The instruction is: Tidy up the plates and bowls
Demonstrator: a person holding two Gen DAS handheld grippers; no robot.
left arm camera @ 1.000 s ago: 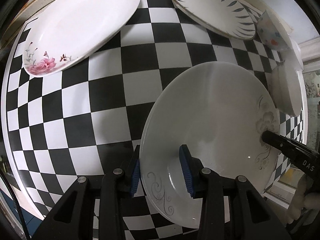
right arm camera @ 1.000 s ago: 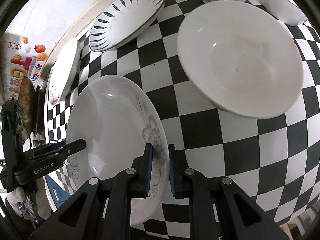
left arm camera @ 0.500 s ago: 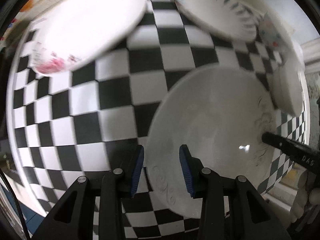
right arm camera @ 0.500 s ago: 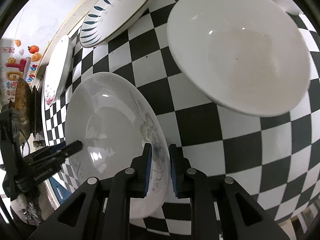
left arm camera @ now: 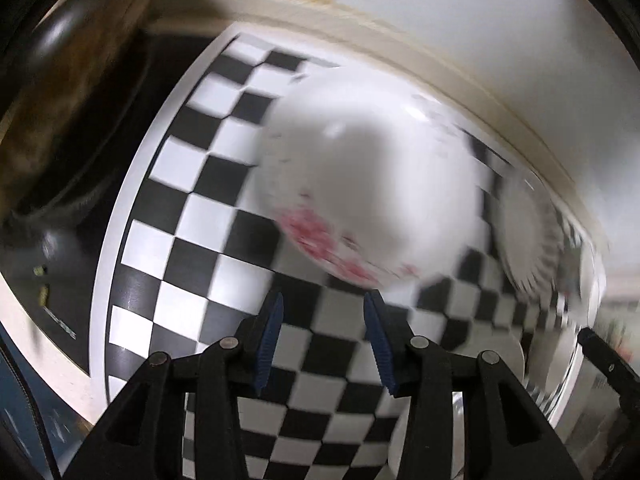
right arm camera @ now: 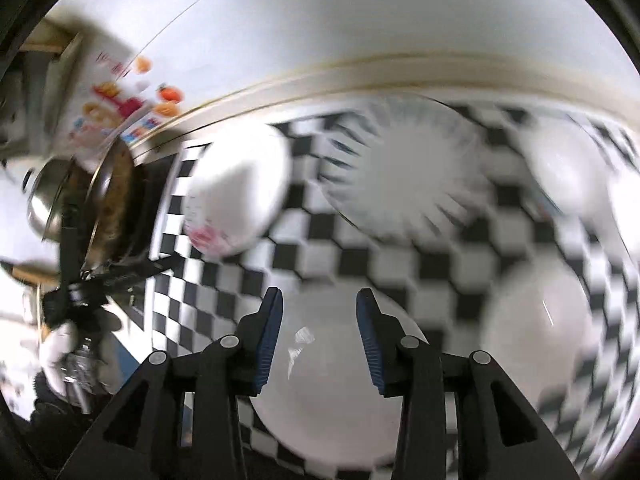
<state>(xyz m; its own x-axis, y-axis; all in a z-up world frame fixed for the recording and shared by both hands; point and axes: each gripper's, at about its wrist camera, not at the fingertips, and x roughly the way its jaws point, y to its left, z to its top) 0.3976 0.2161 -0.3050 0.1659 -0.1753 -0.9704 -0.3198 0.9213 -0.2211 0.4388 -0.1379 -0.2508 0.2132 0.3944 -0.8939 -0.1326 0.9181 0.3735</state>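
Note:
Both views are motion-blurred. My left gripper [left arm camera: 323, 340] is open and empty above the checkered table [left arm camera: 192, 216], with the oval pink-flower plate [left arm camera: 368, 196] just beyond its fingertips. My right gripper [right arm camera: 319, 336] is open and empty, raised over the grey-flower plate [right arm camera: 332, 412], which lies on the table below it. The blue-petal plate [right arm camera: 412, 176] sits behind, and the pink-flower plate [right arm camera: 236, 192] lies to the left. A plain white bowl [right arm camera: 536, 332] is at the right. The left gripper [right arm camera: 120, 276] shows at the left in the right wrist view.
A white wall and beige ledge run along the table's far edge. A metal pot [right arm camera: 80, 200] and dark stove stand off the table's left end. More white bowls [right arm camera: 568, 172] sit at the far right. The right gripper's tip [left arm camera: 608, 364] shows at the left wrist view's right edge.
My right gripper has let go of the grey-flower plate and opened. Both grippers have lifted and pitched up towards the wall. The left gripper has swung left towards the pink-flower plate.

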